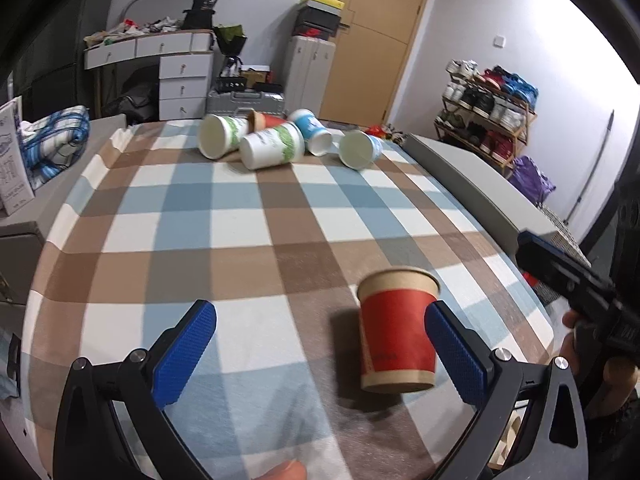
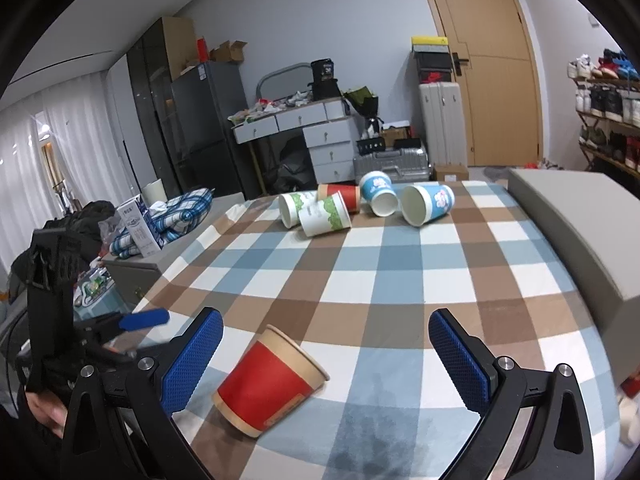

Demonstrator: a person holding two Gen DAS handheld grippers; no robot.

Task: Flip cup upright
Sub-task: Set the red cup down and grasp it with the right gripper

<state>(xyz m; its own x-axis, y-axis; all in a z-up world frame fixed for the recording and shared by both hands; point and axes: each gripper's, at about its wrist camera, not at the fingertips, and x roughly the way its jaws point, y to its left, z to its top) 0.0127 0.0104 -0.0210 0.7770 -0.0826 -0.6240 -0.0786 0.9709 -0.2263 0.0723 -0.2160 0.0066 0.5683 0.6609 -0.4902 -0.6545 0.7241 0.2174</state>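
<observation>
A red and tan paper cup stands mouth up on the checked tablecloth, near the front edge. In the left wrist view it sits just inside my left gripper's right finger; my left gripper is open and holds nothing. In the right wrist view the same cup appears tilted, close to the left finger of my right gripper, which is open and empty. The right gripper's body shows at the right edge of the left wrist view.
Several paper cups lie on their sides at the far end of the table: green and white, red, blue and light blue. A grey box lies along the right edge. A milk carton and folded cloth sit left.
</observation>
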